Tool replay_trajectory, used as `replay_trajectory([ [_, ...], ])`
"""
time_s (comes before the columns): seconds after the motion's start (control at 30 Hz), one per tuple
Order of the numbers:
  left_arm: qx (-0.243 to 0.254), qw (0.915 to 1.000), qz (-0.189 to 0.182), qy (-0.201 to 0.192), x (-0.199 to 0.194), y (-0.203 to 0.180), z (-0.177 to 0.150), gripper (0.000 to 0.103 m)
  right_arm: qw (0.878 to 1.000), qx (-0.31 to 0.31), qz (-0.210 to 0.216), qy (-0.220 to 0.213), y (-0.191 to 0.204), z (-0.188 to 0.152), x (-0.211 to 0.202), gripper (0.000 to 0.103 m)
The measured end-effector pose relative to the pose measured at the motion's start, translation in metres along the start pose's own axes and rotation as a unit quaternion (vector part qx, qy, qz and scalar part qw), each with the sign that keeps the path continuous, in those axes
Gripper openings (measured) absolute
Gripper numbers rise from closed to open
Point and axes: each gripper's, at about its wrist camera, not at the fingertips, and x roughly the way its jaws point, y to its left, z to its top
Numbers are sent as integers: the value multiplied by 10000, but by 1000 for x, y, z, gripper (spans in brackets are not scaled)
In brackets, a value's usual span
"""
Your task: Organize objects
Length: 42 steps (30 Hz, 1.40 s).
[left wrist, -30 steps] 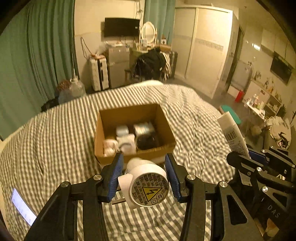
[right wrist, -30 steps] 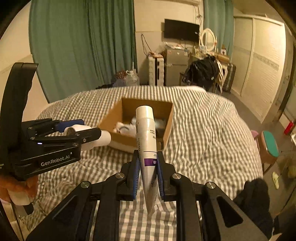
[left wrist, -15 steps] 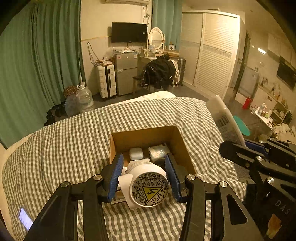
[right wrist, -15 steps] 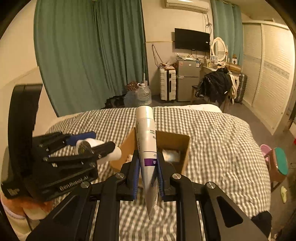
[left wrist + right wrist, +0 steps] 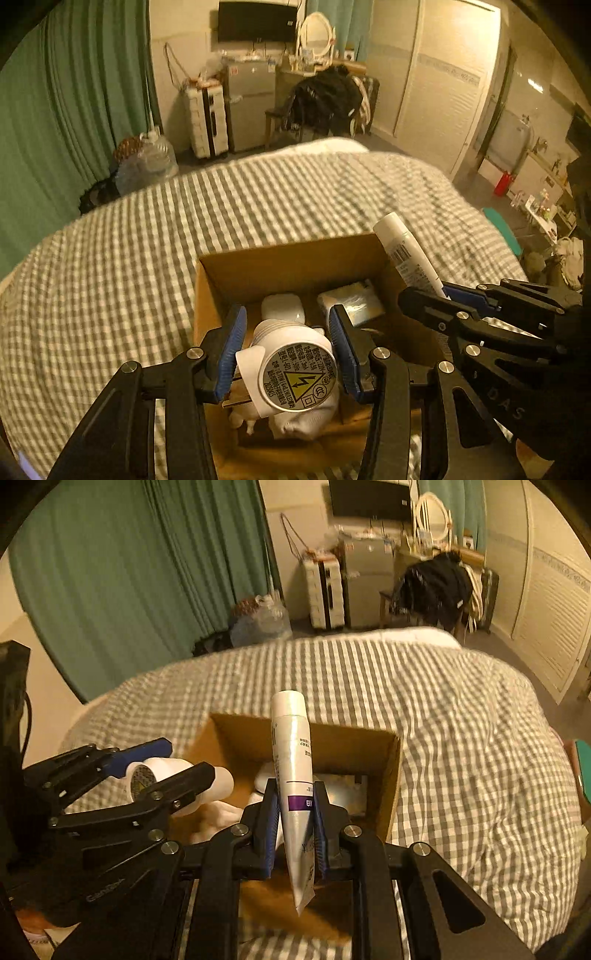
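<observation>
An open cardboard box (image 5: 288, 262) (image 5: 391, 775) sits on the checked bedspread and holds several white items. My left gripper (image 5: 286, 350) is shut on a white round plug-in device (image 5: 295, 373) with a yellow warning label, held over the box's near half; it also shows in the right wrist view (image 5: 147, 775). My right gripper (image 5: 295, 808) is shut on a white tube (image 5: 291, 760) with a purple band, cap pointing up, over the box's near edge. The tube shows in the left wrist view (image 5: 406, 254) at the box's right wall.
The grey-and-white checked bed (image 5: 110, 277) (image 5: 461, 738) surrounds the box. Green curtains (image 5: 129, 572), a white suitcase (image 5: 205, 118), a small fridge (image 5: 251, 103) and a chair with dark clothes (image 5: 325, 99) stand beyond the bed. A phone edge (image 5: 26, 465) lies at lower left.
Both grippers have moved forward and down toward the box, which now looms larger beneath them. Each still holds its object.
</observation>
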Motion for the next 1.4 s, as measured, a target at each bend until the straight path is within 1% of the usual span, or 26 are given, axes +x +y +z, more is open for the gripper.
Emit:
replay_trajectory([
  [0.13,-65,9998,2,167,26,2,-7,48,9996,38,-6,271,-13,-6,39,16],
  [0.23,-64,9996,29,259,39,3,-12,48,9994,50,33,344,-20,-8,54,16],
  [0.37,-30,9996,16,264,46,-1,-14,48,9995,44,31,318,-22,-8,61,17],
  [0.5,11,9995,108,313,46,-4,-13,49,9996,78,19,256,-21,-6,60,18],
  [0.53,33,9993,159,327,45,-5,-12,51,9997,90,23,228,-21,-5,57,18],
  [0.63,71,9993,221,285,38,-6,-7,62,9999,94,-11,126,-20,-1,46,22],
  [0.7,64,9993,299,203,28,-8,-2,68,9999,108,-40,3,-22,4,34,29],
  [0.73,59,9993,319,167,22,-9,0,71,9999,121,-59,-55,-22,6,28,32],
  [0.8,56,9992,387,35,5,-11,6,76,9996,164,-108,-189,-23,11,15,42],
  [0.83,67,9991,420,-42,-5,-12,8,79,9994,195,-126,-262,-23,14,5,45],
  [0.9,60,9986,477,-198,-24,-12,12,82,9988,223,-147,-405,-23,18,-12,54],
  [0.93,50,9984,490,-266,-33,-12,14,85,9982,231,-165,-524,-22,20,-24,56],
  [1.0,26,9976,508,-471,-60,-14,18,88,9969,243,-211,-715,-20,21,-45,63],
  [1.17,74,9943,565,-904,-121,-19,26,92,9918,258,-314,-1211,-9,27,-109,75],
  [1.33,108,9884,571,-1405,-189,-30,22,97,9836,206,-429,-1739,8,18,-180,79],
  [1.4,131,9858,573,-1572,-211,-34,19,98,9799,206,-459,-1928,11,13,-203,83],
])
